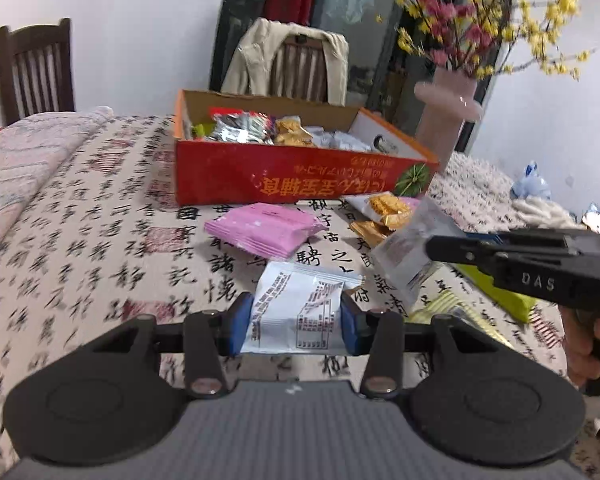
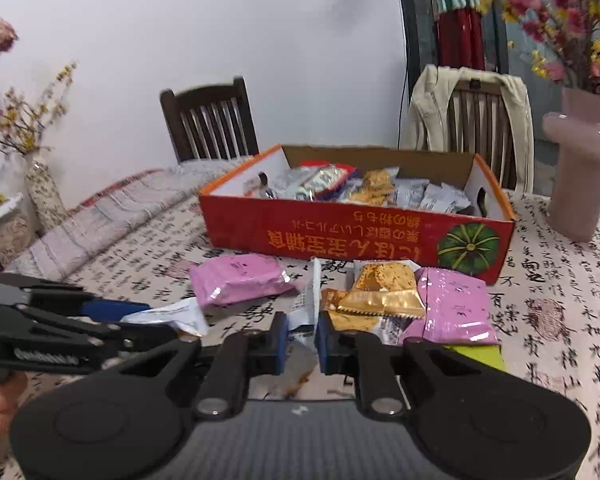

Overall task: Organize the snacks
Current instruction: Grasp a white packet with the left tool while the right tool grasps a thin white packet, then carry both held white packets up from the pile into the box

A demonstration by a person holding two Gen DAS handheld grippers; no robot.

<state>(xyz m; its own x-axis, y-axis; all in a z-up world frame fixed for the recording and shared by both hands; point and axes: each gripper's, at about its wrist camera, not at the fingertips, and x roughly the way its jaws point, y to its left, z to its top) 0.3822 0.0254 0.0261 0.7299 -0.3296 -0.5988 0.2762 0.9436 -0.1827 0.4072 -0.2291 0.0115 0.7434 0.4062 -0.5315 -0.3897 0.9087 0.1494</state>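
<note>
White packet (image 1: 296, 312) sits between left gripper (image 1: 296, 322) pads — seemingly pinched.

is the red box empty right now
No, the red box already holds a pile of wrapped snacks, silver, white and golden packets heaped inside it.

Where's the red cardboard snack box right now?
In both wrist views the red cardboard snack box sits mid-table, behind the loose pink packet, with the pink vase at its right.
</note>
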